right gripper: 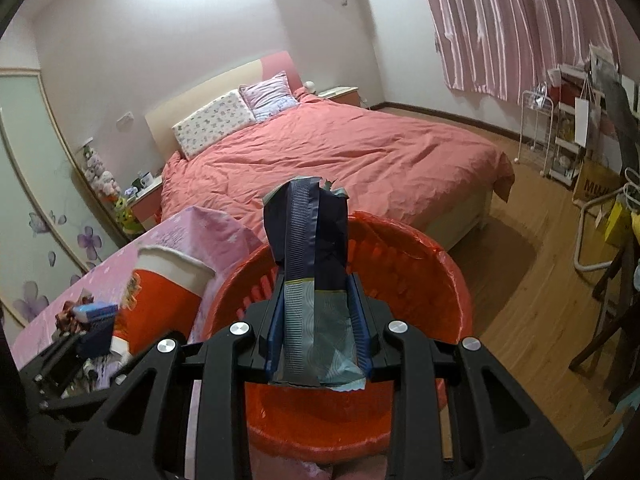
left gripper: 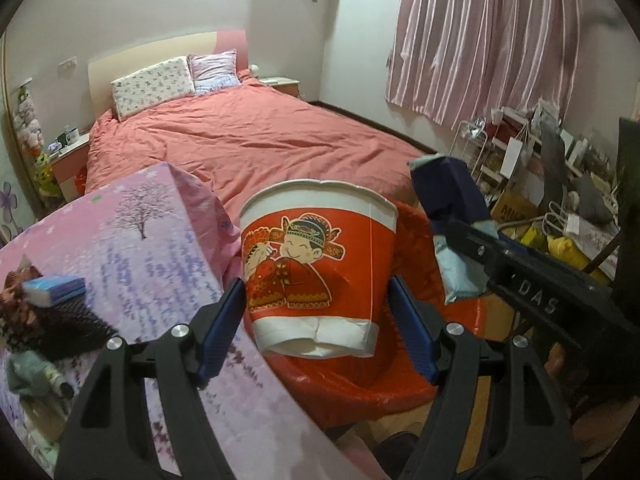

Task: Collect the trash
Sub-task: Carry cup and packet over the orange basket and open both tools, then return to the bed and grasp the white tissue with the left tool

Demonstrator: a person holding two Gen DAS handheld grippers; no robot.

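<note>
A bed (right gripper: 340, 148) with a coral duvet fills the room; pink striped curtains (right gripper: 512, 24), wood floor (right gripper: 532, 280).

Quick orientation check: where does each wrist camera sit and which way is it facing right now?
Left wrist: on the left gripper, angled down over the red bin, bed behind; own fingers clamp the paper cup, right gripper at right.
Right wrist: on the right gripper, angled down into the bin; own fingers pinch the snack wrapper.
Shared: cup, wrapper, bin, bed.
</note>
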